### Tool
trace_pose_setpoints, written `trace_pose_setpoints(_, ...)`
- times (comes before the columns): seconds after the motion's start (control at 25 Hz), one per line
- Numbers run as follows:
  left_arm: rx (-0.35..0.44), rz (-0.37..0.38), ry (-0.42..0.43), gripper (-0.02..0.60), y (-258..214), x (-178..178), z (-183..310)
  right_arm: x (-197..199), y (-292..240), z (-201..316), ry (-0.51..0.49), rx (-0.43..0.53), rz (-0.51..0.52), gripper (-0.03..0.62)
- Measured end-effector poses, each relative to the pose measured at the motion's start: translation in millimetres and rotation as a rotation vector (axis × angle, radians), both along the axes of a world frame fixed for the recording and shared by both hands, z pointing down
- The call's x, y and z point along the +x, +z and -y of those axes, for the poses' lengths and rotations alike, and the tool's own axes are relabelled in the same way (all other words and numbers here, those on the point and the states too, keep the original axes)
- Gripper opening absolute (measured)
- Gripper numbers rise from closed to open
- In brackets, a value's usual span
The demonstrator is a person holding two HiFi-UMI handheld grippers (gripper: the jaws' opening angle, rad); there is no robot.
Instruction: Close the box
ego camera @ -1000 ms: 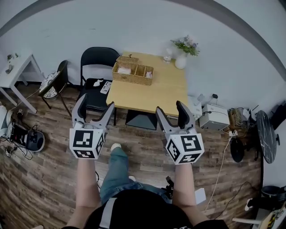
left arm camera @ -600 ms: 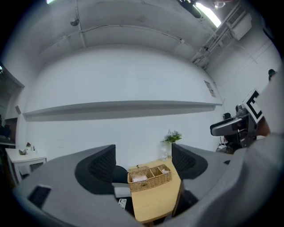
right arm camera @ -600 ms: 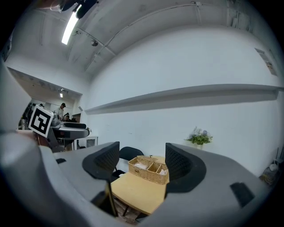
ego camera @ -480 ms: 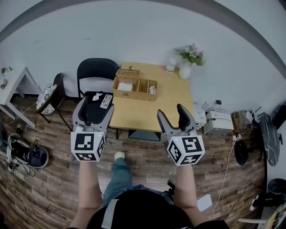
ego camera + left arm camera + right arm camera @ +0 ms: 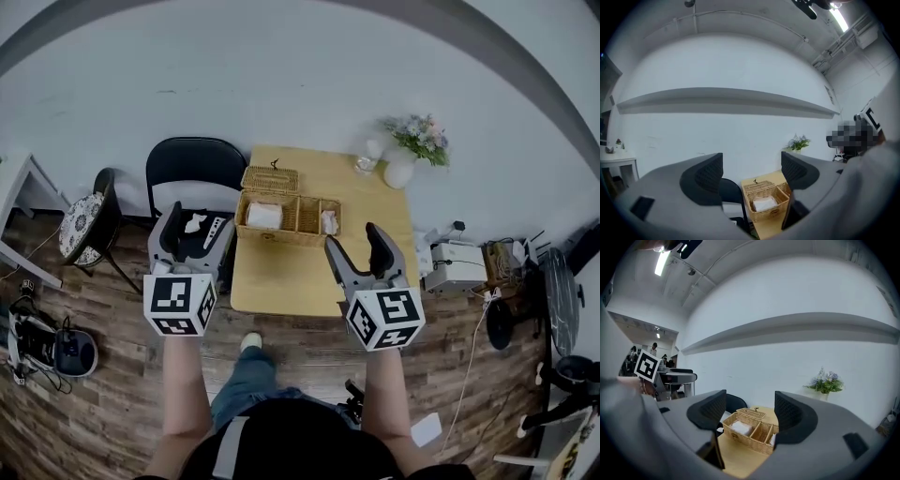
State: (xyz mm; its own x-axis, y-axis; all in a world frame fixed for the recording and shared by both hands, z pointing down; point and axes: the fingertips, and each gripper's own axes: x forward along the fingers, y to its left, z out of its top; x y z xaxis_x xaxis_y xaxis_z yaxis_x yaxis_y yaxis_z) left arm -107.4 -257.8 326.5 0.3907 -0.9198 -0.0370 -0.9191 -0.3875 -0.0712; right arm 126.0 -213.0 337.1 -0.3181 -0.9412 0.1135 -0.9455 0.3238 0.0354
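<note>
Both claws are held level in front of the person and aimed at the wicker box (image 5: 286,217) but well short of it, which reads as an approach before any contact. The left claw (image 5: 197,225) has its jaws spread wide with nothing between them. It hovers over the seat of a black chair (image 5: 192,161) just beside the tabletop's left edge. The right claw (image 5: 354,246) is likewise spread and empty, above the near part of the tabletop (image 5: 291,281). The box sits toward the far left of this pale wooden surface, its woven lid (image 5: 270,178) lying open behind the left compartment, so the closing is not yet begun. The lid probably hinges on the far wall, and shutting it would likely mean reaching past the box to tip it forward. White folded material lies in the left compartment and something white in the right one; the middle looks empty. A white vase (image 5: 400,172) of flowers stands at the far right corner, well apart from the box. Round about are a dark plank floor (image 5: 94,394), a plain white wall (image 5: 281,75) and a padded stool (image 5: 80,211) to the left.
</note>
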Motion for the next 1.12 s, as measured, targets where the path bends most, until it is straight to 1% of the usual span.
trace_pose_setpoints(0.28,-0.038,-0.007,0.048,0.393,13.2,-16.4,90.7,-23.2,12.0,84.3,0.028,-0.045,-0.009,0.319)
trace_pose_setpoints(0.48,-0.061,-0.011,0.079,0.393,20.2,-23.2,136.7,-39.9,25.7,123.0,0.041,-0.087,-0.012,0.319)
trace_pose_setpoints(0.68,-0.102,-0.016,0.096,0.393,36.3,-23.9,154.7,-42.9,43.0,139.3,0.036,-0.150,-0.019,0.319)
trace_pose_setpoints(0.84,-0.131,-0.013,0.098,0.393,49.0,-19.8,163.7,-34.1,47.4,160.8,0.050,-0.151,-0.029,0.319)
trace_pose_setpoints(1.0,-0.152,-0.009,0.071,0.393,58.0,-19.7,175.5,-31.2,61.7,189.1,0.001,-0.204,-0.039,0.319)
trace_pose_setpoints(1.12,-0.167,-0.021,0.041,0.393,62.8,-20.6,184.6,-29.8,76.7,209.1,-0.037,-0.252,-0.063,0.319)
